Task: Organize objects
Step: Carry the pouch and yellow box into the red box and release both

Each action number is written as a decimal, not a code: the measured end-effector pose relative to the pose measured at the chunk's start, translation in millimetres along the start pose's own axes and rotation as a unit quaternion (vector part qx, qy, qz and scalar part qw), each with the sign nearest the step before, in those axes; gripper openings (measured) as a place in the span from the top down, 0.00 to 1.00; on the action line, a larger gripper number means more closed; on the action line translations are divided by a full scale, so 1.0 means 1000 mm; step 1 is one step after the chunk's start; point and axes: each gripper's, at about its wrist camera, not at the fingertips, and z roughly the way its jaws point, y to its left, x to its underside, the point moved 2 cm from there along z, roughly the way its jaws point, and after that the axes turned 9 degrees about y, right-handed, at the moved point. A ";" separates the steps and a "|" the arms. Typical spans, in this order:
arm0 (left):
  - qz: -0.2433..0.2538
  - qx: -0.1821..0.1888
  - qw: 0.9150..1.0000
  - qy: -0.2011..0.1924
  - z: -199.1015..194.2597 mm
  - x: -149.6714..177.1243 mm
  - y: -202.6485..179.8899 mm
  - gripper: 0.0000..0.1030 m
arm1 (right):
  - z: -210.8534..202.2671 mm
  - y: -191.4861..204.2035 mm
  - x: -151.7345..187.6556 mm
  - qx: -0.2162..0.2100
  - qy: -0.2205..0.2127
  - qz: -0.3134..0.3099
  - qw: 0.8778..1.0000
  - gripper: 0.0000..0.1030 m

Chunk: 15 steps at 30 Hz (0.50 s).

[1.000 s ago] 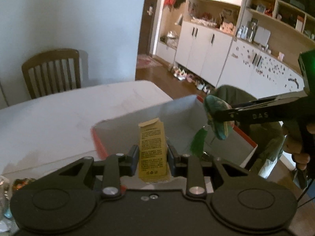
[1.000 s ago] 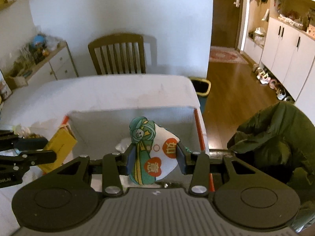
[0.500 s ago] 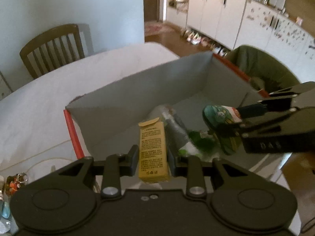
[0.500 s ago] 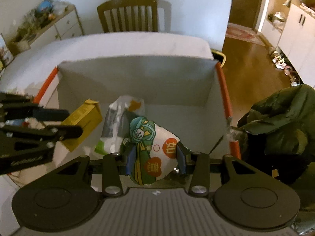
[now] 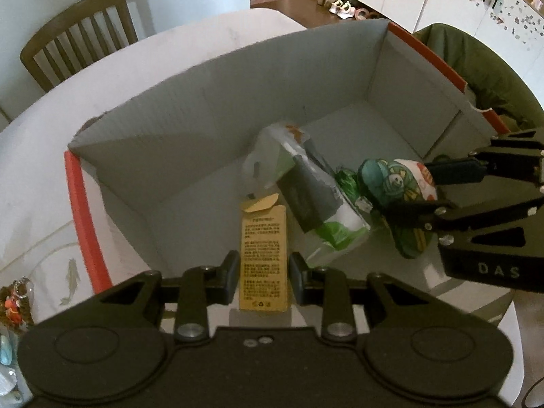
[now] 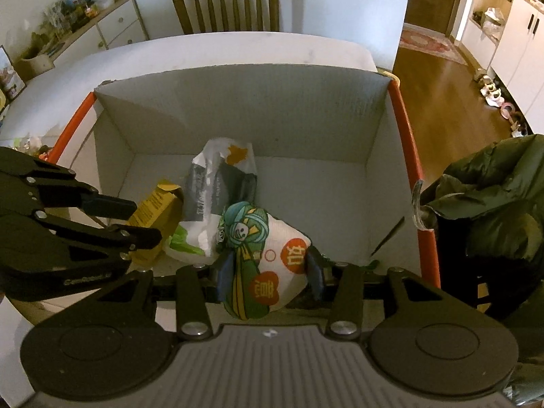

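The left hand-held gripper point(image 5: 262, 273) is pinching a narrow yellow cardboard carton point(image 5: 263, 258) at lower centre, inside the grey, red-edged cardboard box point(image 5: 210, 102); the right hand-held gripper point(image 6: 264, 273) is clamping a green-and-white printed pouch point(image 6: 263, 258) (beside a plastic-wrapped packet point(image 5: 312, 197)).

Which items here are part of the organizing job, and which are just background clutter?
Job:
yellow carton in the left claw
printed pouch in the right claw
box
plastic bag inside the box

Background:
chair
green jacket
trinkets on the table
shoes
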 end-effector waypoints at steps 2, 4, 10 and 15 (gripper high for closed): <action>-0.001 0.002 1.000 0.004 0.001 -0.001 0.001 0.71 | 0.000 -0.001 0.000 -0.001 0.002 0.000 1.000 0.54; -0.009 0.007 1.000 0.006 0.002 -0.002 0.002 0.70 | -0.002 -0.002 0.000 -0.003 0.002 0.001 1.000 0.53; -0.013 0.014 1.000 -0.008 -0.006 -0.001 0.003 0.60 | -0.009 -0.007 0.002 -0.017 -0.007 0.019 1.000 0.51; -0.009 0.023 0.999 -0.026 -0.018 0.015 0.010 0.54 | -0.023 -0.007 0.006 -0.018 -0.018 0.021 0.999 0.46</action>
